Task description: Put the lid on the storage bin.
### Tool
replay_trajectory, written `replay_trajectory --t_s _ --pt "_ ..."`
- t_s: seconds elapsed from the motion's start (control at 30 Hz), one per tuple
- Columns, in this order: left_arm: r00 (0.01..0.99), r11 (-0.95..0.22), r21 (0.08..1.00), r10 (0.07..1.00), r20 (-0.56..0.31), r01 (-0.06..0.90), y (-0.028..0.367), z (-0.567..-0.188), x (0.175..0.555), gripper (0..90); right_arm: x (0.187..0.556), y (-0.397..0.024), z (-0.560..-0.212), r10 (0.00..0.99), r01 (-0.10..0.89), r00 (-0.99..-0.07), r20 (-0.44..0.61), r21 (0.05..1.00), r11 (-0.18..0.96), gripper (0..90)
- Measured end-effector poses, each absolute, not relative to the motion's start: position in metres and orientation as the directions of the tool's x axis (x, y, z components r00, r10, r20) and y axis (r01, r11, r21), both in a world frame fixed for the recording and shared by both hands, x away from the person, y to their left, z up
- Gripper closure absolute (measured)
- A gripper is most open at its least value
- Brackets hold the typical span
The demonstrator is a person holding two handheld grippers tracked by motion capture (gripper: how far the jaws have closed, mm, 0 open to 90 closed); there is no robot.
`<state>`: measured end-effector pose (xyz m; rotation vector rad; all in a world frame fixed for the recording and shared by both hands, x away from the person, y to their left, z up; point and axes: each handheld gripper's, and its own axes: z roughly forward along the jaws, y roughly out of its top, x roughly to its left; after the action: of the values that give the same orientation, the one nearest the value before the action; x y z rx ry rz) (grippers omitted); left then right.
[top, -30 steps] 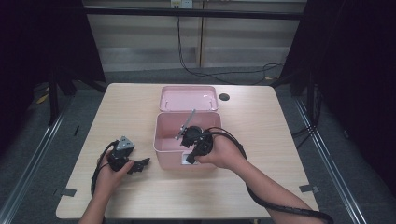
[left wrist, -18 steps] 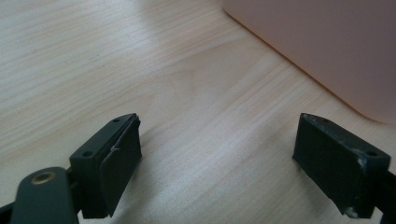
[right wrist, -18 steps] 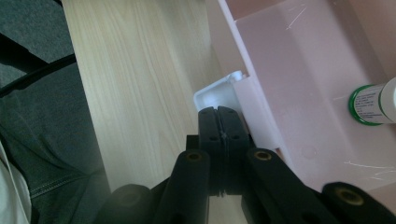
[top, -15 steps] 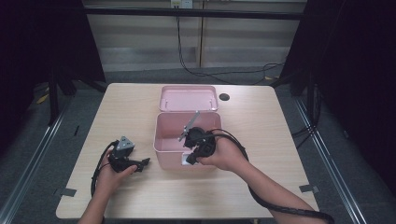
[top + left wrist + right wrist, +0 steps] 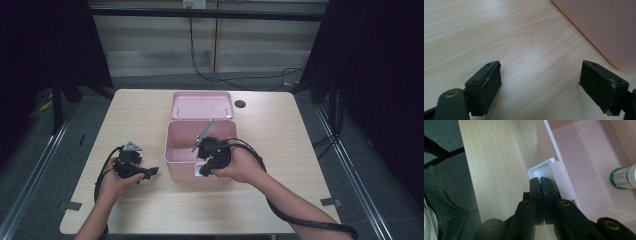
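We hold the right gripper (image 5: pixel 541 185) pressed together at the near wall of the pink box (image 5: pixel 177 150), seemingly pinching its white latch (image 5: pixel 541 168). Our left gripper (image 5: pixel 540 83) is spread over bare table (image 5: pixel 300 130), left of the box.

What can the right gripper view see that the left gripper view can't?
Right gripper view: the right gripper, jaws shut, tips at the white latch of the box, with a green-banded bottle inside. Left gripper view: the left gripper, jaws wide open above the table. Both: the pink box and the wooden table.
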<state>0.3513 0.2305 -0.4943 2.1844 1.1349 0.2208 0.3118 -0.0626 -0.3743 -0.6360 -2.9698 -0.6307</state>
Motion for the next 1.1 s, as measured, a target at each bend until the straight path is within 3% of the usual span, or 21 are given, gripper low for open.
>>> replay_trajectory --t_s 0.4,0.7,1.1 --pt "0.543 -0.32 0.573 0.795 -0.271 0.754 0.229 -0.449 0.384 15.3 0.312 -0.064 -0.375 0.377 0.393 -0.918 0.121 0.392 0.832 88.9" --pt "0.492 -0.274 0.549 0.818 -0.297 0.789 0.226 -0.417 0.409 15.4 0.312 -0.064 -0.375 0.377 0.394 -0.918 0.124 0.395 0.83 88.9" --pt "0.445 -0.274 0.487 0.851 -0.279 0.829 0.222 -0.401 0.434 20.5 0.313 -0.065 -0.375 0.378 0.398 -0.917 0.132 0.392 0.83 88.9"
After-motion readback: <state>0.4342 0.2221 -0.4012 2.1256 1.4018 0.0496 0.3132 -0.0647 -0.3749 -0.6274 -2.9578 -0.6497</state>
